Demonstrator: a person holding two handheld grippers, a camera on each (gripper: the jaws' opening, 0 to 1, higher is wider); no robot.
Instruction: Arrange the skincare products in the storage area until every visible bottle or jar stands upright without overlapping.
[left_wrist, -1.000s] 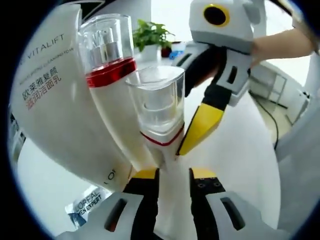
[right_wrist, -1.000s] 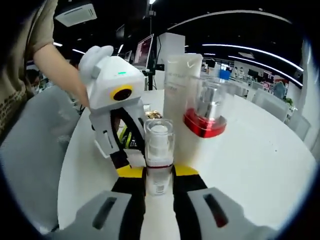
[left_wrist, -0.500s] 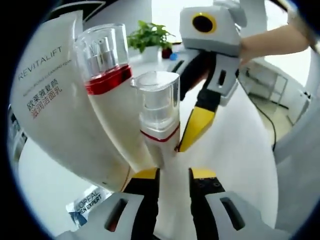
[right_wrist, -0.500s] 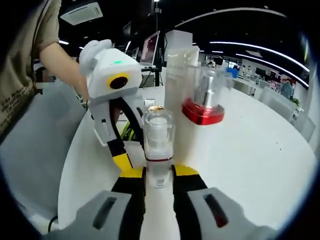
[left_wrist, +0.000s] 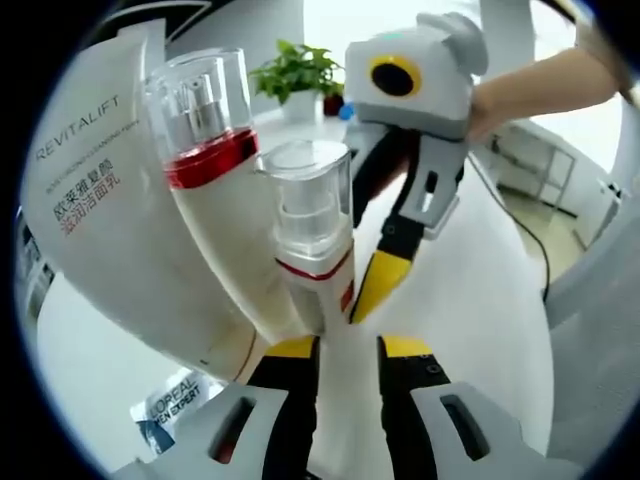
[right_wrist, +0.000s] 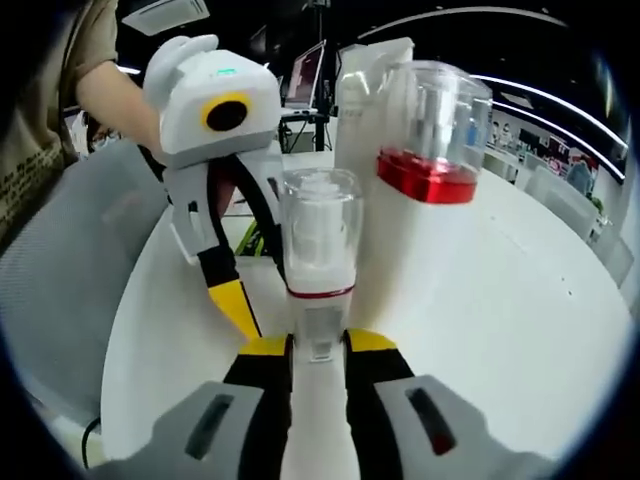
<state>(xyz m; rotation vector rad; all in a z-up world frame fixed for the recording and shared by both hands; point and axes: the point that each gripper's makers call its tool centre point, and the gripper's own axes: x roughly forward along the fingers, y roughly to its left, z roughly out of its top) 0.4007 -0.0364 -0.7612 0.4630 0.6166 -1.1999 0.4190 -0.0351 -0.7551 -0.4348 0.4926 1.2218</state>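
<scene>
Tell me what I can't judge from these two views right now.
- Small pump bottle: its base, left gripper view, hidden by the left hand-held gripper.
- Tall pump bottle: its foot, right gripper view, hidden behind the small one.
- White tube: top cut off by the edge, left gripper view.
- Flat box: mostly hidden under the tube.

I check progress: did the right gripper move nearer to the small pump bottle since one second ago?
Yes. In the right gripper view, the small pump bottle and the tall red-banded bottle behind it now look bigger, so the right gripper advanced.

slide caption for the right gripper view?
Right claw grips small pump bottle upright beside tall red-banded bottle; left claw close by.
</scene>
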